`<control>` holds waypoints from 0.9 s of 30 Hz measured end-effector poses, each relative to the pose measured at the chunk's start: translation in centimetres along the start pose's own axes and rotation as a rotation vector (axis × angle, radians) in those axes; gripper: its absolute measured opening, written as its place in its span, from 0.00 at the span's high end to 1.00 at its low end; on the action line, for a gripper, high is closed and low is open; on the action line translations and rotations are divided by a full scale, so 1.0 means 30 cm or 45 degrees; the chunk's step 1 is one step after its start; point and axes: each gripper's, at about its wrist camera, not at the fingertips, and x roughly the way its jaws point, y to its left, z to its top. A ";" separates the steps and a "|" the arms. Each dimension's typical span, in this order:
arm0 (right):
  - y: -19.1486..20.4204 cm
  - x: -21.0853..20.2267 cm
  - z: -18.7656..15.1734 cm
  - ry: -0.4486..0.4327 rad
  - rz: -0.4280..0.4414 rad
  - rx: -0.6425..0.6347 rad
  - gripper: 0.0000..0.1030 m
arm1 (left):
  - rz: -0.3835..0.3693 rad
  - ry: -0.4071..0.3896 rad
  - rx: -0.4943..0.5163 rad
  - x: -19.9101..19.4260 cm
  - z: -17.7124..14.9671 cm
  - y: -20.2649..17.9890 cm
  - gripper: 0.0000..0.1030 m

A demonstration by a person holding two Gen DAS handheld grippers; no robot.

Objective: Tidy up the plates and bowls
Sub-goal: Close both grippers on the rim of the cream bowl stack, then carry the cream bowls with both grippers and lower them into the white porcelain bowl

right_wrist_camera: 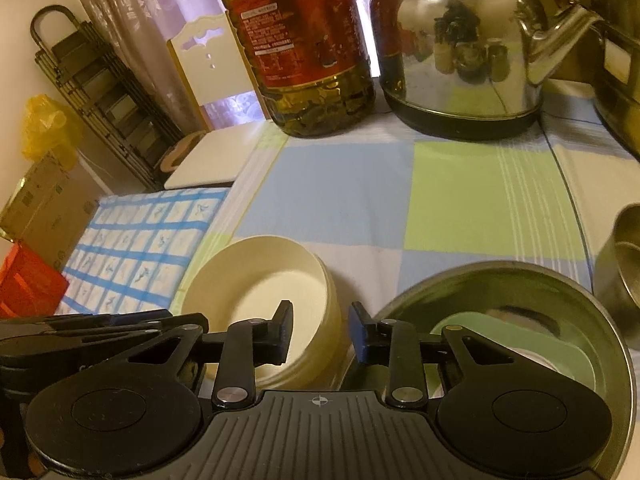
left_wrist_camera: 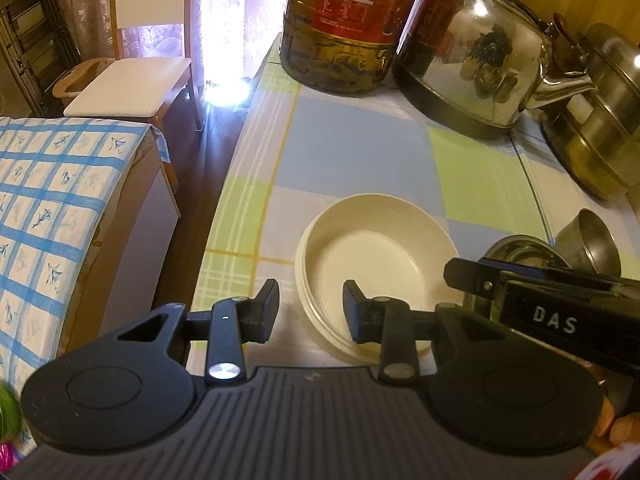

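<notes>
I find the cream bowls (left_wrist_camera: 374, 268), at least two nested, standing upright on the checked tablecloth (left_wrist_camera: 360, 148) near the table's left edge, on its near part. From the left wrist camera, the left gripper (left_wrist_camera: 311, 308) hangs over the near left rim of that stack. Its jaws stand partly open: one fingertip lies outside the rim, the other over the bowl's inside, and I see no pad pressing on the wall. It holds nothing that I can confirm.

The right gripper (right_wrist_camera: 320, 330) shows in its own camera between the cream bowls (right_wrist_camera: 260, 292) on its left and a steel basin (right_wrist_camera: 520, 280) on its right. Its jaws are partly open with only cloth and the gap between the two vessels behind them; nothing is gripped. In the basin I note a pale green dish (right_wrist_camera: 520, 344) lying on something white that I cannot identify.

The right gripper's body (left_wrist_camera: 560, 308) reaches in from the right in the left camera, just beside the bowls.

At the far side of the table stand a large oil bottle (right_wrist_camera: 296, 48), a steel kettle (right_wrist_camera: 456, 48) to its right, and a steel pot (left_wrist_camera: 600, 120) further right. A small steel cup (left_wrist_camera: 588, 244) lies tilted beside the basin.
</notes>
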 end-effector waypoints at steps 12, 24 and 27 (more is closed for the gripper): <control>-0.013 0.061 0.002 0.039 -0.011 0.001 0.89 | 0.001 0.027 0.002 0.045 0.013 -0.006 0.82; 0.015 0.021 0.000 0.027 0.008 0.000 0.89 | 0.022 0.004 -0.015 0.010 0.005 0.006 0.86; 0.025 0.000 -0.007 0.019 0.020 0.002 0.89 | 0.020 -0.011 -0.028 -0.018 0.001 0.012 0.86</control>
